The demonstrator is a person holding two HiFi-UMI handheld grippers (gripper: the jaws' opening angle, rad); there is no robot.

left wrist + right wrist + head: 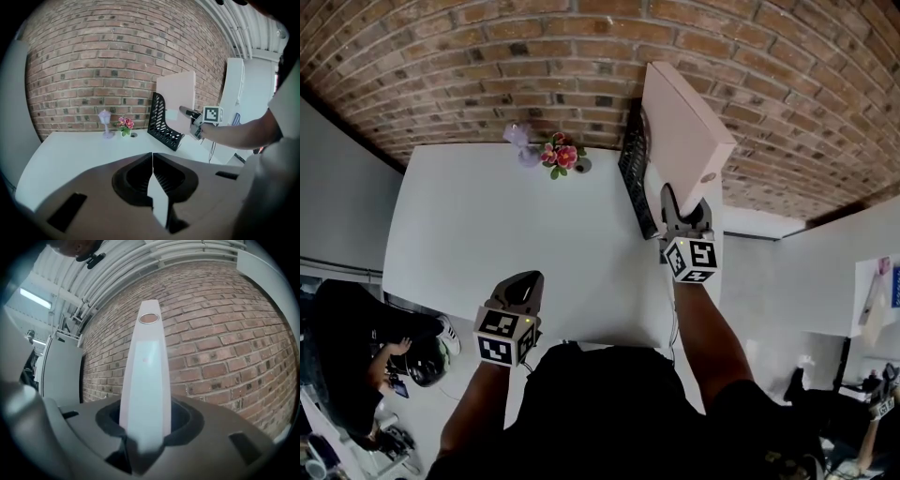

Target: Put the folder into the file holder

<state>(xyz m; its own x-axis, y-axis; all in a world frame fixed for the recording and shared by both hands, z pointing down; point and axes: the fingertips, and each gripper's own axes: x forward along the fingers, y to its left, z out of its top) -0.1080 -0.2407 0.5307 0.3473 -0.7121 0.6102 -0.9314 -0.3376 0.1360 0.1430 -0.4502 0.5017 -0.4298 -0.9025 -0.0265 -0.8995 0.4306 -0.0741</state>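
Note:
My right gripper [686,210] is shut on the lower edge of a pale pink folder [684,122], which it holds upright and tilted in the air. The folder hangs just above and to the right of the black mesh file holder [634,173] at the table's far right. In the right gripper view the folder's spine [145,376] rises from between the jaws [143,437], against the brick wall. The left gripper view shows the folder [177,101] over the file holder [161,123]. My left gripper [523,283] hovers by the table's near edge, shut [152,161] on nothing.
The white table [506,225] stands against a brick wall. A small pot of pink flowers [562,156] and a lilac ornament [520,141] sit at its far edge. A person [356,347] crouches on the floor at the left.

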